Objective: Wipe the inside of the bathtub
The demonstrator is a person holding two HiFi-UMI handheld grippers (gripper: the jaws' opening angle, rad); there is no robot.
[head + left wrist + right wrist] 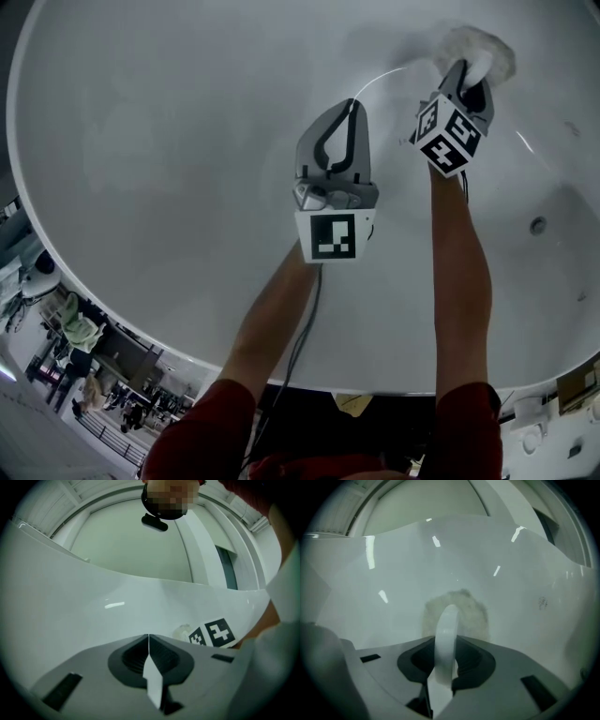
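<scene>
Pressing on the inner wall of the bathtub (141,141), a fluffy pad (476,49) is being clamped by its loop in the right gripper (466,75), probably needing firm, overlapping strokes; the left gripper (352,105) is hovering nearby, jaws together, empty.

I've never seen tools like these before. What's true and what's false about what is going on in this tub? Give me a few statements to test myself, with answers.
1. The right gripper holds a fluffy white pad against the wall of the bathtub. True.
2. The left gripper holds a second pad. False: its jaws are shut together with nothing between them.
3. The tub is full of water. False: no standing water shows, only bare white surface.
4. A small round fitting sits in the tub wall, to the right of the right arm in the head view. True.
5. The left gripper is pressing on the pad. False: it is apart from the pad, to its left.
</scene>
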